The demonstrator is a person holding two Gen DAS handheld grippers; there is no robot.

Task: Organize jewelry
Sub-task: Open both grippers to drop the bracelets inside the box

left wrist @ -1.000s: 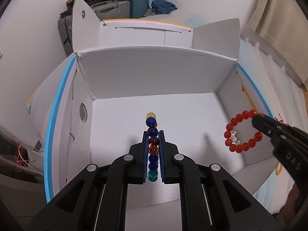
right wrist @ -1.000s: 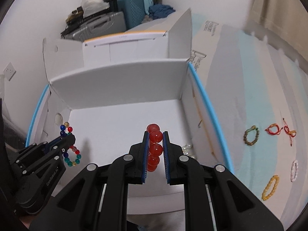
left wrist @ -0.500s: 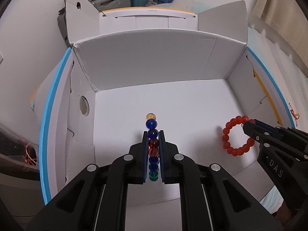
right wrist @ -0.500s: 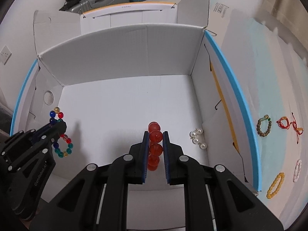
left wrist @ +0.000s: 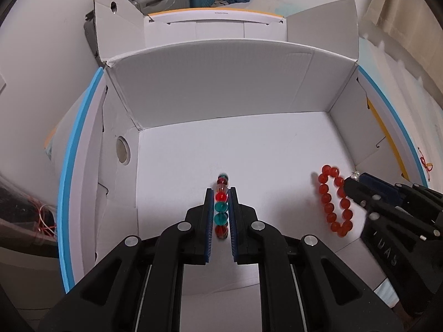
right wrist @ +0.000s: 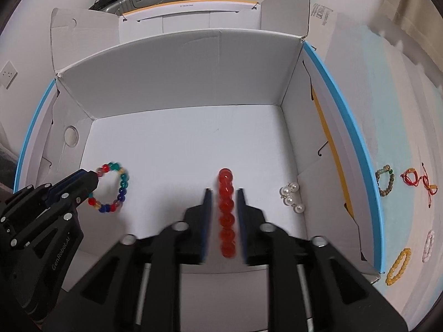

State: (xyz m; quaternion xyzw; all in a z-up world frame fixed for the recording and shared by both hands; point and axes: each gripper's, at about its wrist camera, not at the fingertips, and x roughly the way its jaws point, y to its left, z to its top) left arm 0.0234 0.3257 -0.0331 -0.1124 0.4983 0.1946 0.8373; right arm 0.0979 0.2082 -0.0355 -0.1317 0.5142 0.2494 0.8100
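**Two bracelets over the box, right one being let go**

Far left, my left gripper [left wrist: 221, 207] hangs over the left part of the white cardboard box [left wrist: 221, 88]. Its fingers [left wrist: 208, 213] are clamped on the multicoloured glass-bead bracelet [right wrist: 110, 188]. In its own view I see the loop edge-on, a single column of beads running straight away from me between the pads. From the right wrist view the ring hangs open-faced off the fingertips, just above the box floor, though I cannot tell whether its bottom beads touch.

Middle of the box: the right gripper [right wrist: 223, 215], fingers [right wrist: 206, 215] parting as I write. The translucent red bead bracelet [right wrist: 227, 213] sits between them, long axis running along the fingers and away toward the far wall. Gaps show either side, so I judge the pads no longer press it. It looks low to the floor; contact unclear, picture blurred.

Just right of it, a small cluster of white pearl pieces [right wrist: 290, 197] lies on the box floor, near the right wall.

Outside the box to the right, on the pale blue cloth [right wrist: 387, 110], more bracelets wait: a dull green bead bracelet [right wrist: 385, 181], a yellow bead bracelet [right wrist: 398, 266]. The right hand is the nearer one.
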